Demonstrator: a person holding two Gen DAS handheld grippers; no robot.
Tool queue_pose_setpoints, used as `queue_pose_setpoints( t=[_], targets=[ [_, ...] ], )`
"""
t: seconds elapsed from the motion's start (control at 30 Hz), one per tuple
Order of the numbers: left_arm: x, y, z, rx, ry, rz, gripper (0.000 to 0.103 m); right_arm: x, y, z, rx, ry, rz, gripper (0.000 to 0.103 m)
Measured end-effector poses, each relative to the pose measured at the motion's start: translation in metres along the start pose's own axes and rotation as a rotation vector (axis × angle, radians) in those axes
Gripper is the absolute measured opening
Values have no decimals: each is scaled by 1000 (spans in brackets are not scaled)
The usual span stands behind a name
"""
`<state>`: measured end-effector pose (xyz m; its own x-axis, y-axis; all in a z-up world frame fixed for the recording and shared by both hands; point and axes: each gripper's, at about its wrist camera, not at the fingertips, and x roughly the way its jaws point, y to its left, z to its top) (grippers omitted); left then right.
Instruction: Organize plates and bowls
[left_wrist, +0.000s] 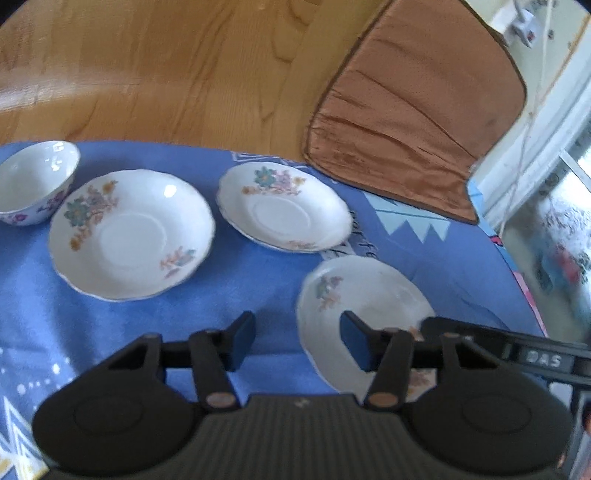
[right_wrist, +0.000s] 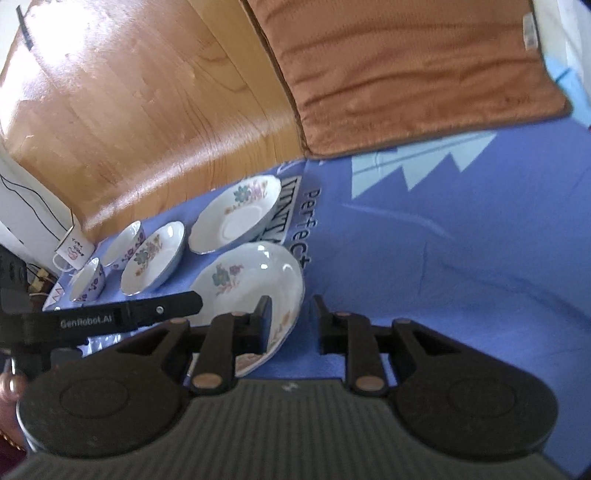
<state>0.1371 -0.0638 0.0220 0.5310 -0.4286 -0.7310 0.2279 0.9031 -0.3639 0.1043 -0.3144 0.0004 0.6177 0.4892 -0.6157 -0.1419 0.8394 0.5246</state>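
The nearest white floral porcelain saucer (left_wrist: 369, 295) is lying on the blue printed cloth (left_wrist: 147, 332) between the two tools. The left gripper (left_wrist: 299, 343) is standing part-spread and pinching nothing, with the saucer's rim between its jaws and the dish extending to its right. The right gripper (right_wrist: 291, 319) is straddling the opposite rim with narrow jaws, the dish extending to its left. Whether its pads are pressing cannot be told. A matching saucer (left_wrist: 284, 206) is waiting ahead, probably the stacking target.

Left view: you look steeply down, close over the nearest plate (left_wrist: 365, 295).
Right view: same plate (right_wrist: 255, 280), seen from its right.
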Motion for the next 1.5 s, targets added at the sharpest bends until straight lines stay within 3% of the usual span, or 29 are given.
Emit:
queue_pose_setpoints(
  t=[0.03,0.07,0.2,0.27,0.57,0.8,1.13,1.5],
  targets=[
    [1,-3,-2,10,7,-11,36,2,0,0,7,13,12,23],
    [3,-5,-3,19,15,-20,25,3,2,-2,11,17,14,23],
    [3,-11,-10,57,-1,22,17,-2,6,-7,-4,-2,-6,16],
    [-1,-8,-12,38,7,-4,15,-8,7,-12,2,-6,-2,14],
    [-41,-24,-43,83,-19,-38,14,-44,29,-46,-48,-54,-31,15],
    [-67,-51,-77,136,-32,-118,14,-84,37,-82,-46,-117,-75,15],
    [-40,-115,-95,218,29,-210,14,-134,3,-115,30,-185,-203,15],
    [-1,-160,-101,277,92,-199,15,-145,-46,-122,93,-205,-260,15]
  ],
)
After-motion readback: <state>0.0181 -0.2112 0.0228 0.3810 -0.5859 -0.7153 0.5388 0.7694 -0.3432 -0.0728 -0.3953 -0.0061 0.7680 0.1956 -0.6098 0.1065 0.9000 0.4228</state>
